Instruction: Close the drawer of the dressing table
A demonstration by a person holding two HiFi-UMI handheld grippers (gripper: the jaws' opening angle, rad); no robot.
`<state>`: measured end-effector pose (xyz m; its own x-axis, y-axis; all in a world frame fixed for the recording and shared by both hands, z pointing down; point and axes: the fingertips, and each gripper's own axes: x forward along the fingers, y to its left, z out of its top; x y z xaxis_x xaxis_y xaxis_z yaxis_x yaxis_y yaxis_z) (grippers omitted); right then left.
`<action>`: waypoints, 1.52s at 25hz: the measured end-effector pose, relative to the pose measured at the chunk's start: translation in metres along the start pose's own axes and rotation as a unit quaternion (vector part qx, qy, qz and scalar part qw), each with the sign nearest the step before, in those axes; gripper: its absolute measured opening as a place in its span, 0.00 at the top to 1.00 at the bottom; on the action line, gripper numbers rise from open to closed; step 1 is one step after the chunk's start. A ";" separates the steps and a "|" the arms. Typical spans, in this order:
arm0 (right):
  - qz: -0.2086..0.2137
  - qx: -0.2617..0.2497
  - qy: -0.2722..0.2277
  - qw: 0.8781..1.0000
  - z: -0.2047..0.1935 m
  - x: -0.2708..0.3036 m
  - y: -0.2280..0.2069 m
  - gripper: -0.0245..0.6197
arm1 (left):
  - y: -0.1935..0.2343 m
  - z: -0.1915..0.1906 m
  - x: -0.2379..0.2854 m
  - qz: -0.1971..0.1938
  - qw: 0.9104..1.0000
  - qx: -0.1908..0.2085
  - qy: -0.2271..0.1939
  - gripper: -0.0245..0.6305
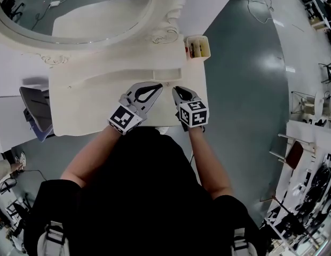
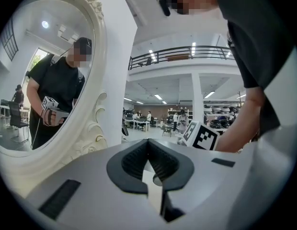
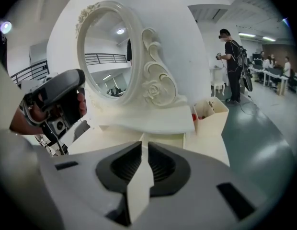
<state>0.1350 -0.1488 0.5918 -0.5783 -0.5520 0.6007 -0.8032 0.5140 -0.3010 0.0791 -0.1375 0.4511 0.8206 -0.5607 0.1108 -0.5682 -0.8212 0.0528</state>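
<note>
The white dressing table (image 1: 85, 111) lies below me, its top bare at the front. A small open-topped drawer (image 1: 197, 47) with a few items inside juts out at the right end of the raised shelf (image 1: 128, 71); it also shows as the drawer (image 3: 211, 113) in the right gripper view. My left gripper (image 1: 158, 86) hovers over the table's front middle, jaw tips touching, nothing in them (image 2: 148, 143). Just to its right my right gripper (image 1: 175, 89) points down at the tabletop. Its jaws (image 3: 144, 145) stand a narrow slit apart and hold nothing. Both grippers are well short of the drawer.
An ornate oval mirror (image 1: 75, 15) rises at the table's back left. A grey chair (image 1: 34, 108) stands off the table's left side. Teal floor (image 1: 245, 105) lies to the right, with racks and stands (image 1: 309, 159) further right. A person (image 3: 232, 66) stands in the background.
</note>
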 end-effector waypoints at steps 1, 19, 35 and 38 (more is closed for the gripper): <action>-0.004 0.004 0.008 1.000 -0.004 0.005 -0.002 0.92 | 0.003 -0.002 0.002 -0.002 1.000 0.000 0.000 0.97; -0.034 0.071 0.115 0.990 -0.059 0.081 -0.030 0.78 | 0.052 -0.052 0.023 -0.011 0.999 -0.026 0.028 0.97; -0.065 0.111 0.147 0.981 -0.079 0.108 -0.038 0.81 | 0.067 -0.070 0.028 -0.017 0.998 -0.041 0.037 0.97; -0.066 0.115 0.145 0.980 -0.078 0.107 -0.038 0.81 | 0.067 -0.067 0.028 -0.018 0.998 -0.041 0.033 0.97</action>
<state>0.1150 -0.1760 0.7258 -0.4289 -0.3761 0.8213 -0.8987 0.2701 -0.3456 0.0599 -0.2012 0.5245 0.8364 -0.5202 0.1729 -0.5435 -0.8279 0.1386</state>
